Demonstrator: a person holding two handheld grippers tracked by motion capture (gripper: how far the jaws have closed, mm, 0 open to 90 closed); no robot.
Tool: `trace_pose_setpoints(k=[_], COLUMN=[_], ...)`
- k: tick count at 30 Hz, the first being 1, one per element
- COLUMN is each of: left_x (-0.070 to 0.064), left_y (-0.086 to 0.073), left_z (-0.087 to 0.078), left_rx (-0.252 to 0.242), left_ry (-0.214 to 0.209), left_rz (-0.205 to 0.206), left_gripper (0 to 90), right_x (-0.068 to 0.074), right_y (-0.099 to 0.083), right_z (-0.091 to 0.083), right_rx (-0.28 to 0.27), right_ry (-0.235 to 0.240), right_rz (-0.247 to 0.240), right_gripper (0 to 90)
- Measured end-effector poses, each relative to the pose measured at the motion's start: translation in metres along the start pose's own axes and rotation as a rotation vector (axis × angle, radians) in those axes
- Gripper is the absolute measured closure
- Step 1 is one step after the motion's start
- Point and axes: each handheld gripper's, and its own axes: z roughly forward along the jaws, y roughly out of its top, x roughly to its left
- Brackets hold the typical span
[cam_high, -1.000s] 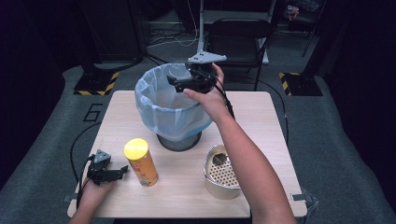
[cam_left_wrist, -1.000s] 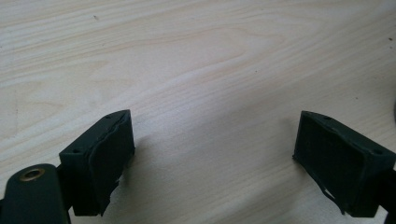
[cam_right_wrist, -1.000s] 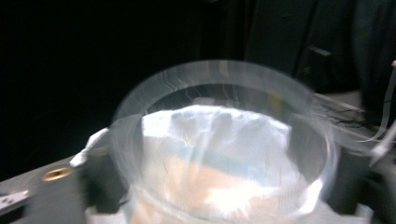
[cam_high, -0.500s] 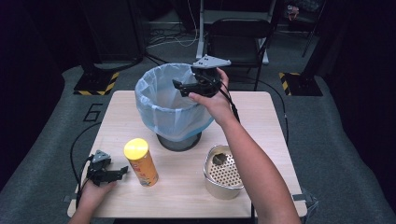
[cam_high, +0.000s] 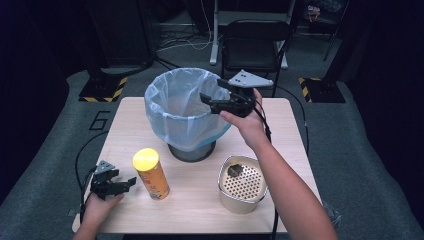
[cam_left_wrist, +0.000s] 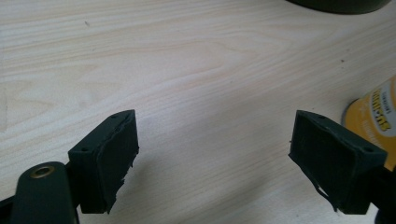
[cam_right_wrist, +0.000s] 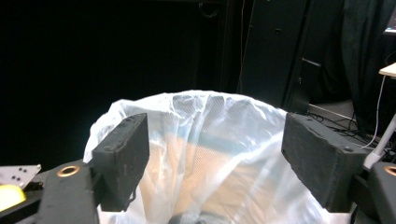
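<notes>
A waste bin lined with a pale blue bag (cam_high: 182, 107) stands at the back middle of the wooden table (cam_high: 280, 125). My right gripper (cam_high: 209, 98) hangs open at the bin's right rim, jaws pointing left over the bag (cam_right_wrist: 210, 154), nothing between them. An orange crisp can with a yellow lid (cam_high: 151, 173) stands upright at the front left. My left gripper (cam_high: 127, 183) rests low on the table just left of the can, open and empty; the can's orange side (cam_left_wrist: 373, 109) shows beside its right jaw. A perforated metal cup (cam_high: 241, 184) stands at the front right, something small and dark inside.
A black chair (cam_high: 255, 42) stands behind the table. Yellow-black striped bases (cam_high: 102, 90) sit on the grey floor at both back corners. Cables trail from each gripper over the table edges. Bare wood lies between the can and the metal cup.
My right gripper has drawn back to the right, from over the middle of the bin to its right rim. The left gripper has barely moved.
</notes>
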Motion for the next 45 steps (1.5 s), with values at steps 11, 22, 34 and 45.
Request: trace_pose_setpoints(k=[11,22,34,45], left_x=[-0.012,-0.026,-0.034,-0.054], left_y=[0.022,0.035,0.017,0.011], left_z=[-0.018,-0.039,-0.046,-0.044], left_rx=[-0.01,-0.045,-0.057,-0.063], left_ry=[0.001,-0.099,-0.236,-0.296], left_rz=[0.058,0.138,0.121,0.156], left_gripper=[17.3,14.2,7.9,7.8], right_x=[-0.004,-0.007,0.002,-0.006], right_y=[-0.047,-0.084,-0.107,-0.114], right_z=[-0.064,-0.097,-0.13,-0.149], right_rx=[0.09,0.08,0.064,0.047], right_ry=[-0.104,-0.182,-0.223,-0.277], right_rz=[-0.006,0.003,0.052,0.084], right_gripper=[30.8,34.3,33.4,33.5])
